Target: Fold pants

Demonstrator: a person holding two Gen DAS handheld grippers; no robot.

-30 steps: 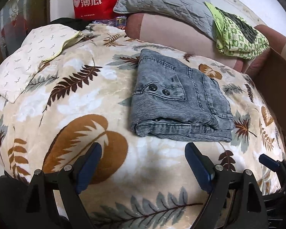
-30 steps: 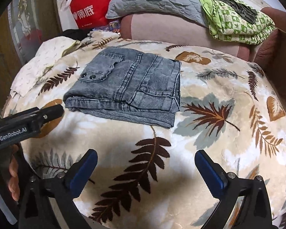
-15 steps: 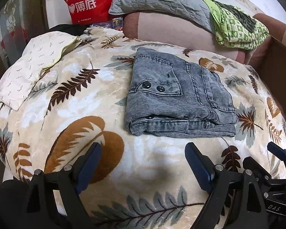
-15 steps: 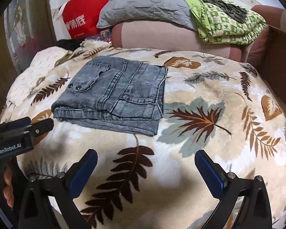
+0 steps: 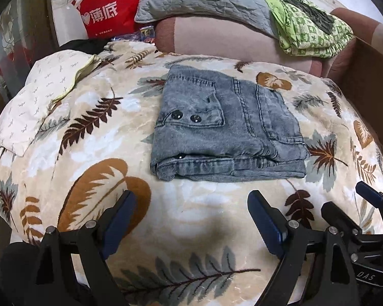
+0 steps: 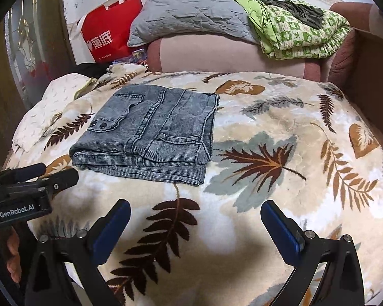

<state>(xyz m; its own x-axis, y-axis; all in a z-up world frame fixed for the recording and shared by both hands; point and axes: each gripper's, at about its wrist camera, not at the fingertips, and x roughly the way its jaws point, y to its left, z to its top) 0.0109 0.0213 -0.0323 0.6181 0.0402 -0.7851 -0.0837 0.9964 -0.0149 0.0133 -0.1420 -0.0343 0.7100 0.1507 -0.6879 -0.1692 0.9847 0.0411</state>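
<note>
The pants (image 5: 224, 127) were laid folded on the blanket (image 5: 89, 137). The left gripper (image 5: 191, 219) and right gripper (image 6: 195, 227) were held wide open, nothing gripped.

A leaf-print blanket (image 5: 94, 137) covers the bed. At its far left lies a white patterned cloth (image 5: 35, 99) with a yellow-green edge. Behind the blanket runs a pink cushion (image 6: 229, 53), and on it lean a grey quilted pillow (image 6: 191, 12) and a folded green quilt (image 6: 301, 35) (something dark lies on top). A red bag (image 5: 104, 10) stands at the back left.
</note>
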